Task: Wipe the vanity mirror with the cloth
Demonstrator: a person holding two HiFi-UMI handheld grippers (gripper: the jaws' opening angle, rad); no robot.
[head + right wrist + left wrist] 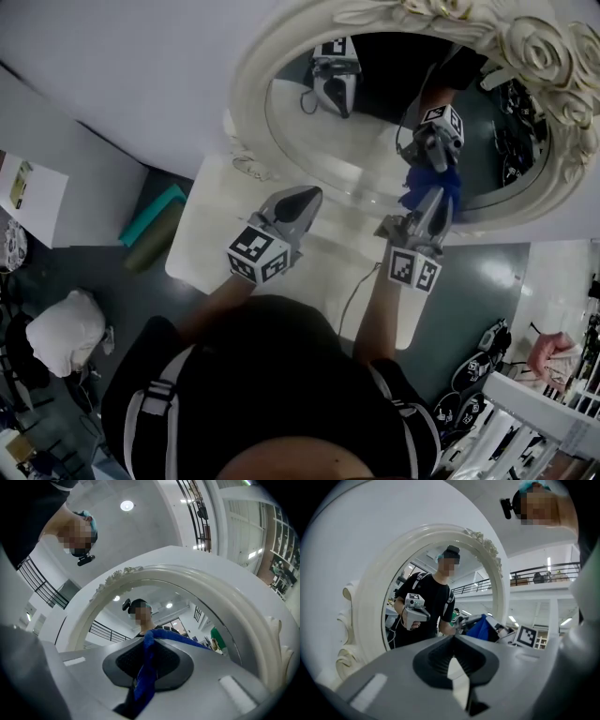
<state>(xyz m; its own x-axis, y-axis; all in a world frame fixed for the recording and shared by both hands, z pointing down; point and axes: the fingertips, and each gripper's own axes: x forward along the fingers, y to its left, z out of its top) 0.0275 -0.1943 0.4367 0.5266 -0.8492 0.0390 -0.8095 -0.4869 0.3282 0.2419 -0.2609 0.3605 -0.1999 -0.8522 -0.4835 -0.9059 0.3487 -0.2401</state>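
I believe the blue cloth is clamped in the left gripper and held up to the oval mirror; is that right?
Not quite: the blue cloth is clamped in the right gripper, not the left, as the right gripper view shows. It is indeed held up to the oval mirror; the left gripper holds nothing.

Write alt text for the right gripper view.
The right gripper has its jaws shut on a blue cloth, pointed at a white oval-framed mirror. The glass reflects a person and ceiling lights.
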